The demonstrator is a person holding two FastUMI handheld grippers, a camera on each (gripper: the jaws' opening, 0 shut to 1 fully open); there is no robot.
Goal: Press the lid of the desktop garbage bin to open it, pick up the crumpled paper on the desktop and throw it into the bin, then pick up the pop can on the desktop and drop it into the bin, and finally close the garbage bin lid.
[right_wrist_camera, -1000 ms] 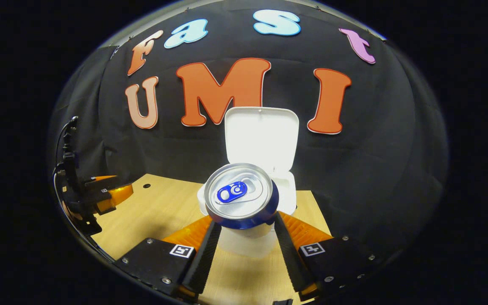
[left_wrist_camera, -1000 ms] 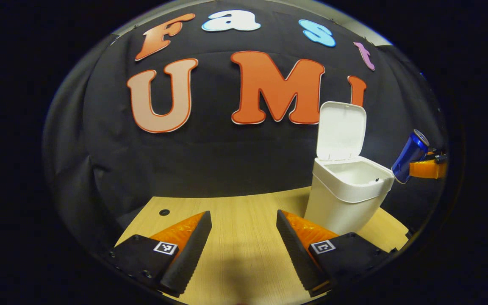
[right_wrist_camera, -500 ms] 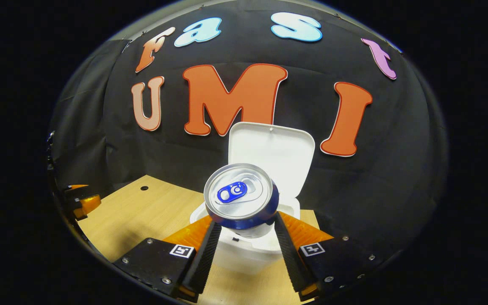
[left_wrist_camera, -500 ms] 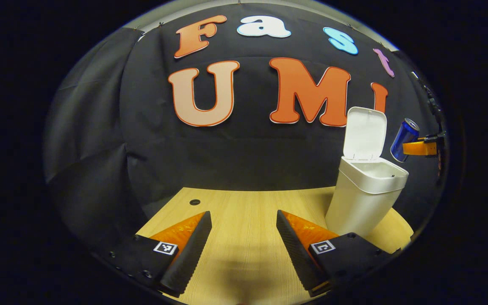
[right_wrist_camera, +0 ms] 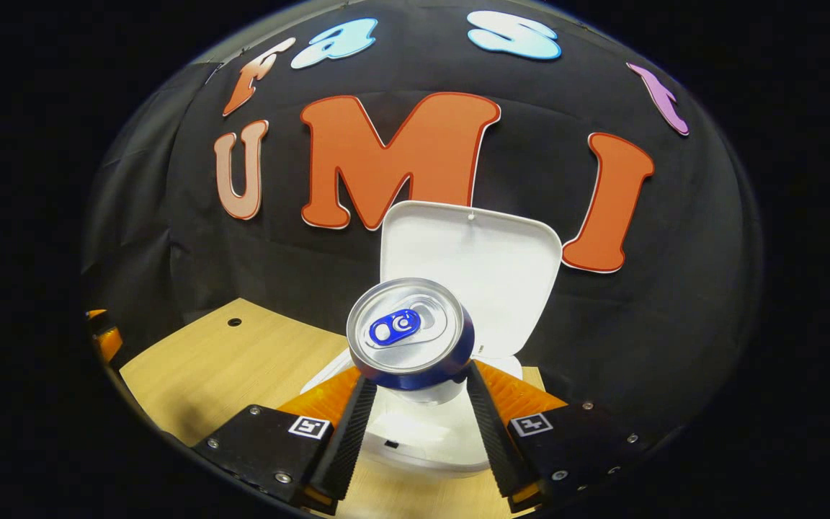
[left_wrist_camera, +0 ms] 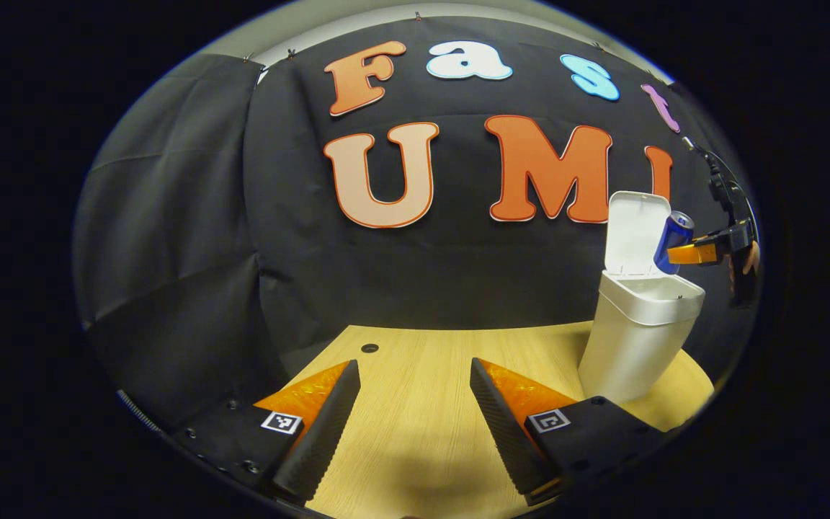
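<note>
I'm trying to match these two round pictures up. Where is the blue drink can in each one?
Left gripper view: pop can far right, small, held over the bin.
Right gripper view: pop can centre, large, top facing the camera, between the right gripper fingers.
Shared landmark: the bin's raised white lid.

Legible wording or numbers: you will find none to read. Signs present: on the left gripper (left_wrist_camera: 413, 362), first marker (left_wrist_camera: 282, 422) and second marker (left_wrist_camera: 549, 420), each a small white square with a blocky black pattern, one on the black mount behind each finger. On the right gripper (right_wrist_camera: 418, 375), third marker (right_wrist_camera: 307, 427) and fourth marker (right_wrist_camera: 532, 424), of the same kind and placed the same way; the patterns differ from one another. The pop can (right_wrist_camera: 404, 331), pinched between the right gripper's two fingers, shows you a plain silver top and a blue pull tab (right_wrist_camera: 395, 327) with no lettering you can make out.
</note>
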